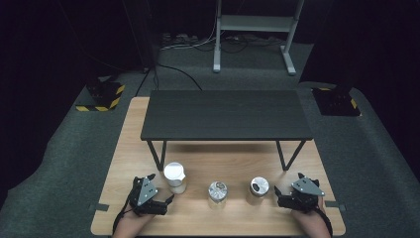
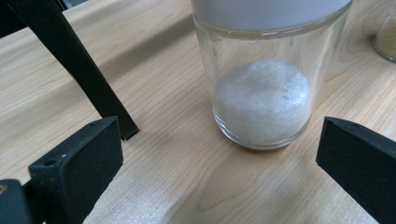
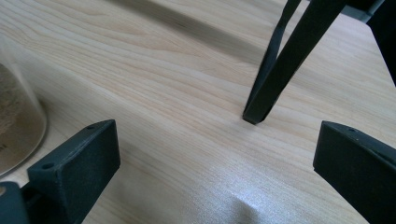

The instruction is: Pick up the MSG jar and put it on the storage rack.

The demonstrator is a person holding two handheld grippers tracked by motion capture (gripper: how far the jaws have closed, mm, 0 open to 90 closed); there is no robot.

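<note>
Reach stage, nothing gripped. The left gripper (image 1: pixel 157 194) is held low on the table (image 1: pixel 119 163) with jaws wide apart and empty, aimed at the white-lid jar (image 2: pixel 264 79), which stands just ahead of it beside the black shelf's leg (image 2: pixel 77 65). The right gripper (image 1: pixel 289 191) is likewise spread and empty, just right of the brown jar (image 1: pixel 258 188); a middle jar (image 1: pixel 217 192) stands between the two. Next, judged: the left jaws are to be advanced around the white-lid jar, then closed.
</note>
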